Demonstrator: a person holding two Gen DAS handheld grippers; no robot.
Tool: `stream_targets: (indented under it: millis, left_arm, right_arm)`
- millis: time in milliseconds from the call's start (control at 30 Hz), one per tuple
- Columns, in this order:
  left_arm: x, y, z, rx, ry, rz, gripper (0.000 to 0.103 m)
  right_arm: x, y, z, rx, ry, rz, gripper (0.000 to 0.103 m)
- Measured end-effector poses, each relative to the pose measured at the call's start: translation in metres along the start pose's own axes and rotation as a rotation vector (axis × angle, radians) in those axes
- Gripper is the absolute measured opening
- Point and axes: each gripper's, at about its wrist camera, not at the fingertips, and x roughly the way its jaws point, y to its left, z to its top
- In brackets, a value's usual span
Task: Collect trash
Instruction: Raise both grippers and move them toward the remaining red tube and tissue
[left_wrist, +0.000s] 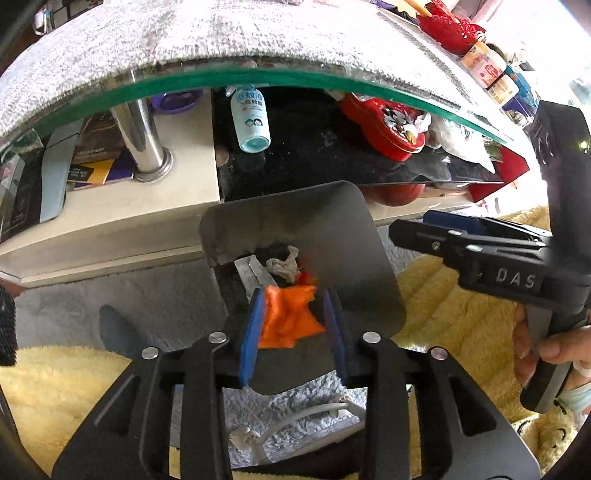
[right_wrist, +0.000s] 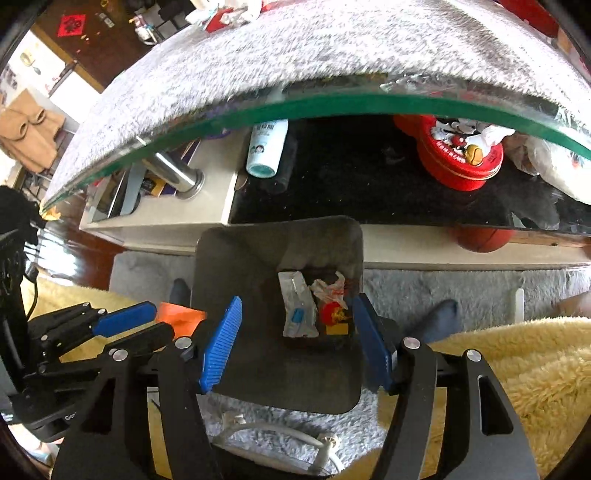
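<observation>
A dark bin stands on the floor before the glass table, with white wrappers and red scraps inside. My left gripper is over the bin, its blue pads set around a crumpled orange wrapper; the right pad does not clearly touch it. In the right wrist view the same bin holds a white packet and a red-yellow scrap. My right gripper hangs open and empty over the bin. The left gripper and orange wrapper show at left.
A glass table edge under a grey cloth overhangs a shelf with a white bottle and a red tin. Yellow fleece and a white cable lie on the grey rug.
</observation>
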Motion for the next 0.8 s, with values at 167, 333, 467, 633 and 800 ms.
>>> stream_targets:
  millis: [167,333,467,633,800]
  left_arm:
    - [-0.004,-0.001,0.006,0.006,-0.007,-0.02,0.045]
    - [-0.011,-0.001,0.015,0.01,-0.021,-0.019,0.056]
    - [-0.028,0.006,0.03,0.006,-0.066,0.008,0.063]
    - [-0.053,0.014,0.057,-0.001,-0.136,0.035,0.066]
    - [-0.061,0.019,0.088,0.009,-0.172,0.051,0.066]
  right_arm:
    - [-0.012,-0.007,0.01,0.027,-0.026,0.006,0.064]
    - [-0.034,-0.014,0.025,0.046,-0.082,0.009,0.064]
    - [-0.055,-0.018,0.041,0.045,-0.145,-0.005,0.064]
    - [-0.079,-0.019,0.069,0.034,-0.221,-0.004,0.064]
    - [-0.081,-0.019,0.101,0.022,-0.256,-0.007,0.064]
